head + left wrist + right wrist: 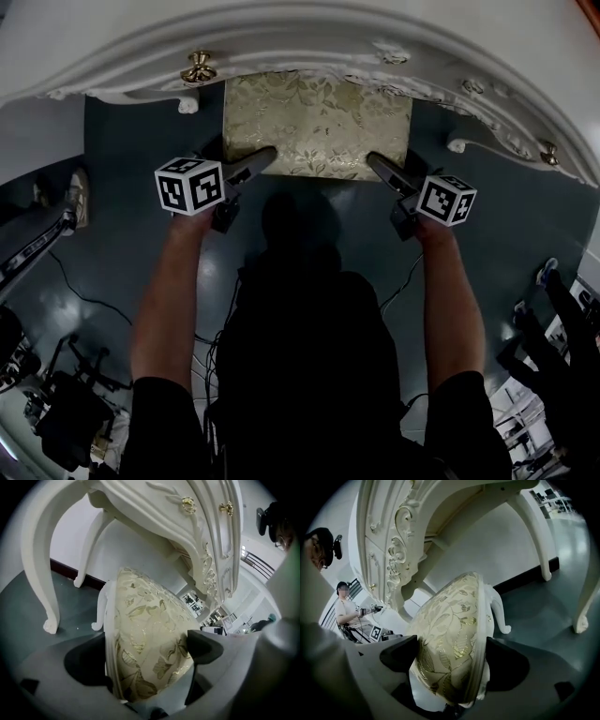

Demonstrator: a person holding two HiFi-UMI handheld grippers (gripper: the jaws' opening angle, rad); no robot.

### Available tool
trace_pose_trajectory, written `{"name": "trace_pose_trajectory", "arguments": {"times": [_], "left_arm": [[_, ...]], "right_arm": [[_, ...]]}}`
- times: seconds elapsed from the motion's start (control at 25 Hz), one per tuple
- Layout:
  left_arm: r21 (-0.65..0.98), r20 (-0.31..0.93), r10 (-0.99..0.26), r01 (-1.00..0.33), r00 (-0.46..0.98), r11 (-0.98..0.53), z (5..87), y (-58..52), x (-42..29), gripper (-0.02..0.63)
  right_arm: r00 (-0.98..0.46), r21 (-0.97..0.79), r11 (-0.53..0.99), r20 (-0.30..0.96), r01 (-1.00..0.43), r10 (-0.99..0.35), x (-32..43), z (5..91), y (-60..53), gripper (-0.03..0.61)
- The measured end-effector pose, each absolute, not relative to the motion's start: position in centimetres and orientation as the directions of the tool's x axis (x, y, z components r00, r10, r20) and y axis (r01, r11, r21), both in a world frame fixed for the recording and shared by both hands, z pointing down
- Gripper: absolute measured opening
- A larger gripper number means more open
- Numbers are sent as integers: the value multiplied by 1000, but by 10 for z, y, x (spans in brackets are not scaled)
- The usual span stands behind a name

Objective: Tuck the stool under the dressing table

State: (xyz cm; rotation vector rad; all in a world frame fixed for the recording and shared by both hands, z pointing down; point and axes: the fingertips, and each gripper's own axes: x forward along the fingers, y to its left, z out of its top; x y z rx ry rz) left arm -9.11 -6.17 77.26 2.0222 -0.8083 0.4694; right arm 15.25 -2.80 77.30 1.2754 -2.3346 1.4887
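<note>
item: stool [317,122] – gold-leaf cushioned seat, white legs. location: on the floor at 12 o'clock from the person, far part already under the front edge of the dressing table [281,37], near edge still showing.
left gripper [255,159]: clamped on the seat's near corner at 9 o'clock, cushion filling its jaws.
right gripper [377,163]: likewise gripping the corner at 3 o'clock.
key relation: the seat's long axis runs 9 to 3, parallel to the table front, with both grippers level – likely a straight push toward 12.
</note>
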Motion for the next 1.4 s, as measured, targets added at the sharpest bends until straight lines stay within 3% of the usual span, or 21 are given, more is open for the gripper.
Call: {"name": "trace_pose_trajectory", "arguments": {"times": [0.24,1.4], "left_arm": [[587,523,-466,-698,714,-410,757,-92,-85,523],[532,372,-594,-689,713,-492,760,-175,-68,525]], "right_arm": [[-592,-684,182,430,-706,-681,164,759,-58,445],[-546,-642,278,264,-715,-796,183,761,-139,445]]}}
